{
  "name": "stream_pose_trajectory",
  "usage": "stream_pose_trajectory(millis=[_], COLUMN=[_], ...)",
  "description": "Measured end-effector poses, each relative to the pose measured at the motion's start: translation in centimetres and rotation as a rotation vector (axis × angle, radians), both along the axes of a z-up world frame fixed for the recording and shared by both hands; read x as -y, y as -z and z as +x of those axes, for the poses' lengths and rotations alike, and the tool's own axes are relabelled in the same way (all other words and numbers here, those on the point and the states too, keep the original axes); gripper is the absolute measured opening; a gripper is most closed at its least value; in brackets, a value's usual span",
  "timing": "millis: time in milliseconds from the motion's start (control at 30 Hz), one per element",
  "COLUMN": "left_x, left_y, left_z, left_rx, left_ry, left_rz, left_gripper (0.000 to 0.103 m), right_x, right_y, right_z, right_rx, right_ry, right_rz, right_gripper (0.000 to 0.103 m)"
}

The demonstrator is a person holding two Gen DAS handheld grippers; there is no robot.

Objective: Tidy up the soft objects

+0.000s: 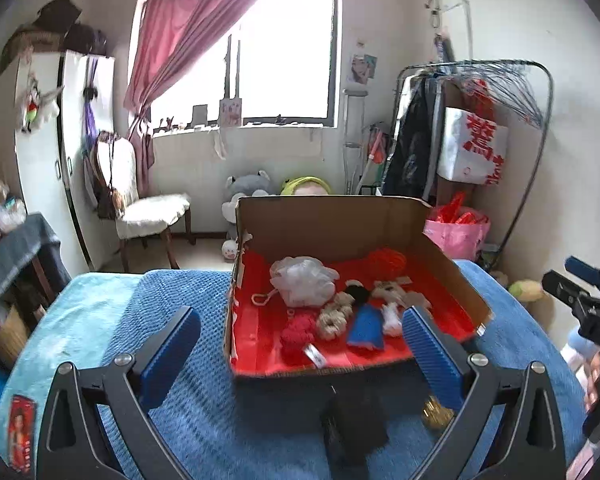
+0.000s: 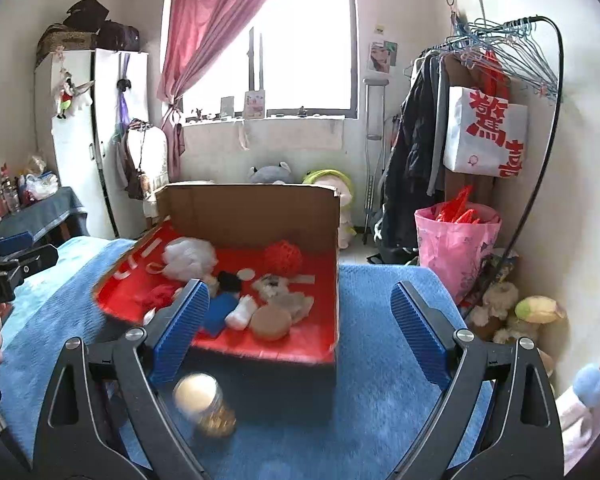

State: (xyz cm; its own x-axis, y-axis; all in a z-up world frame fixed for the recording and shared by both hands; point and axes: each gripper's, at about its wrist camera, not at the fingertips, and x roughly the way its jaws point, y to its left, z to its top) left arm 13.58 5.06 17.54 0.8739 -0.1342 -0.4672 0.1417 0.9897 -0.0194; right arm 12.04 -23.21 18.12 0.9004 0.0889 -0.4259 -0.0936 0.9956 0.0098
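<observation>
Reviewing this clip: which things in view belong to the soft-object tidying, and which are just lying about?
Job:
cardboard box
white mesh pouf
red mesh ball
blue cloth
beige scrunchie

Lying about:
jar in front of the box
pink bag
floor plush toys
clothes rack

box (image 2: 256, 216) top open | tall back wall blocks far side | jar (image 2: 206, 404) before front wall
</observation>
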Motion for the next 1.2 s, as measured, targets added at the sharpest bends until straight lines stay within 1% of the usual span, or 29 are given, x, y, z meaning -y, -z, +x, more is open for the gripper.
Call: stream_pose_trajectory(millis=[133,200,267,333,433,600,633,767,867,900,967,1000,1200], left_x=[1.6,2.4,2.8,2.9,3.0,3.7,3.7,3.8,4.1,4.1,4.2,4.3,4.4], left_y=[0.7,1.7,3.0,4.5,7.2,11.9,12.5,14.8,16.2,16.5,17.0,17.0,17.1], left_z=[-4.1,-5.5,-6.5,-7.0,-6.9,-5.7,-5.5,-4.6,-4.0,-3.7,-3.3,-3.3,-3.3], left_rx=[-0.002,-0.015,-0.042,-0.075,-0.144,-0.258,-0.276,-0.338,-0.379,-0.396,-0.420,-0.416,-0.418], left_ry=[0.032,0.032,0.027,0.027,0.013,-0.006,-0.010,-0.010,-0.012,-0.009,-0.015,-0.018,-0.029], left_rz=[0.051,0.066,0.067,0.049,0.028,0.068,0.070,0.075,0.092,0.092,0.094,0.092,0.083], left_gripper=[0.103,0.103,0.103,0.103,0.103,0.103,0.103,0.103,0.103,0.103,0.103,0.103,0.103], right_x=[-0.4,-0.8,-1.0,-1.6,-2.8,-3.9,-3.9,-4.1,-4.2,-4.2,-3.8,-3.7,-2.9], right_y=[0.2,0.8,2.0,3.5,6.2,10.8,11.9,14.9,16.2,16.5,17.0,17.0,17.5], right_z=[-3.4,-4.9,-6.2,-7.0,-7.4,-6.5,-6.0,-4.9,-4.3,-4.2,-3.9,-3.9,-3.7], right_rx=[-0.016,-0.028,-0.042,-0.066,-0.127,-0.261,-0.301,-0.400,-0.440,-0.451,-0.480,-0.481,-0.497], right_ry=[-0.020,-0.032,-0.036,-0.041,-0.039,-0.034,-0.031,-0.009,0.030,0.039,0.048,0.051,0.065], right_rz=[-0.004,-0.001,0.010,0.002,-0.020,-0.017,-0.011,-0.030,-0.086,-0.094,-0.078,-0.073,-0.060], right_gripper=[0.094,0.099,0.099,0.099,0.099,0.099,0.099,0.099,0.099,0.100,0.101,0.103,0.103])
